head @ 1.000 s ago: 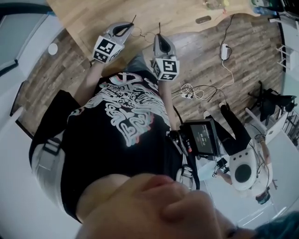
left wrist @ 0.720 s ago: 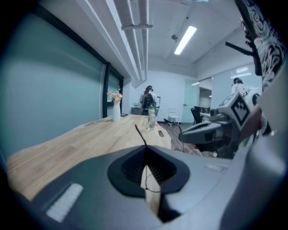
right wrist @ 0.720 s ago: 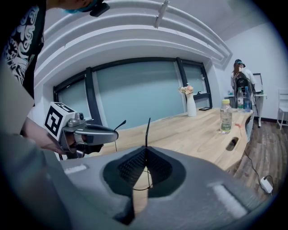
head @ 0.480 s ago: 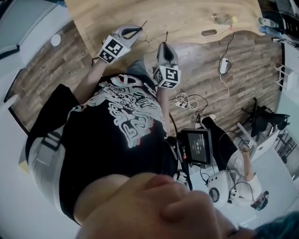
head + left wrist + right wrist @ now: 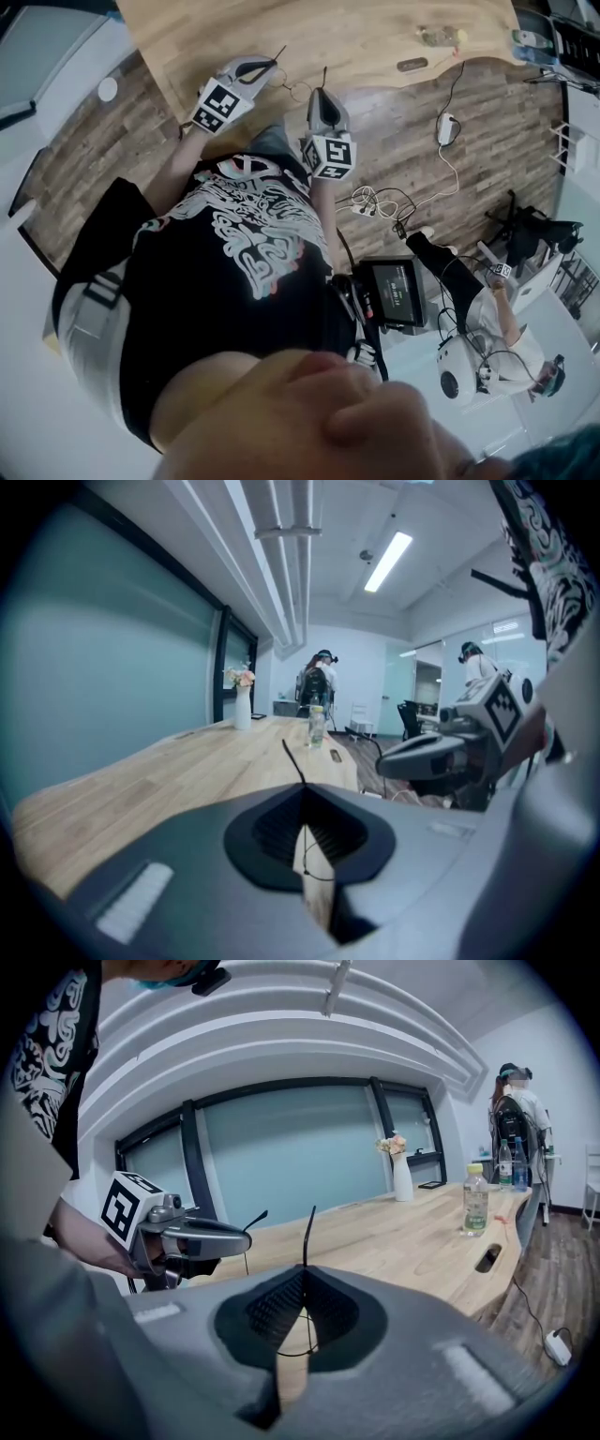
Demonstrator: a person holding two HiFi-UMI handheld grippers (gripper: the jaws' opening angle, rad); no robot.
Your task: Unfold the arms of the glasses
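Unfolding seems under way, both arms gripped.
Head view: glasses [image 5: 298,90] hang between left gripper [image 5: 267,64] and right gripper [image 5: 322,92], over the table [image 5: 375,28] edge. Left gripper view: clamped on one arm [image 5: 292,759]. Right gripper view: clamped on the other arm [image 5: 307,1227]; next, probably ease them apart.

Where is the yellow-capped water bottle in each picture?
Head view: the water bottle is near the top edge, right of middle.
Left gripper view: it stands mid-picture, far down the table.
Right gripper view: it stands at the right, on the table.
Shared landmark: the dark slot in the tabletop beside it.
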